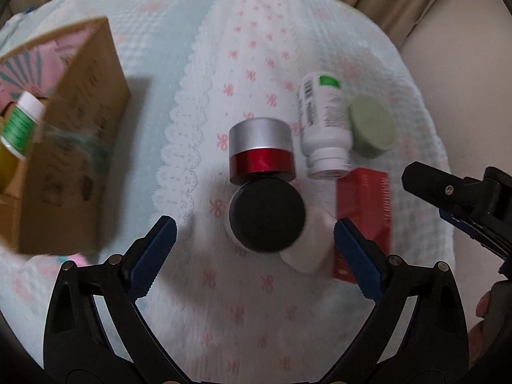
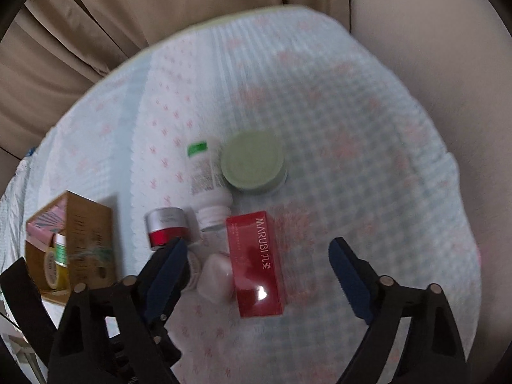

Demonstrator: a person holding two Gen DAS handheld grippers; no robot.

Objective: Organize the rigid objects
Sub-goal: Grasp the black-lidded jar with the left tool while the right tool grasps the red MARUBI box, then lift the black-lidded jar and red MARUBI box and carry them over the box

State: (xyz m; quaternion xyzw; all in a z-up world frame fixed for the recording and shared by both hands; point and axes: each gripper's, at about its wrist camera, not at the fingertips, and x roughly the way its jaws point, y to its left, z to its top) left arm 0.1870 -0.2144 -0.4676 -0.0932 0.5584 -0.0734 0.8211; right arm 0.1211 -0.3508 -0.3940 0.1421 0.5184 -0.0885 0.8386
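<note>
My left gripper [image 1: 254, 240] is open and empty, its jaws either side of a black-lidded jar [image 1: 267, 214]. Behind that jar stands a silver-and-red jar [image 1: 260, 150] [image 2: 167, 227]. A white bottle [image 1: 323, 128] [image 2: 208, 185] lies on its side beside a green-lidded jar [image 1: 372, 126] [image 2: 252, 163]. A red MARUBI box [image 1: 364, 220] [image 2: 256, 265] lies flat, with a small white case [image 1: 308, 246] [image 2: 216, 276] next to it. My right gripper [image 2: 259, 262] is open and empty above the red box and also shows in the left wrist view [image 1: 448, 192].
An open cardboard box [image 1: 64, 137] [image 2: 73, 243] at the left holds a pink carton and a green-labelled bottle [image 1: 20, 121]. Everything rests on a round table with a pale blue and white cloth [image 1: 256, 48]. Beige curtains [image 2: 128, 16] hang behind.
</note>
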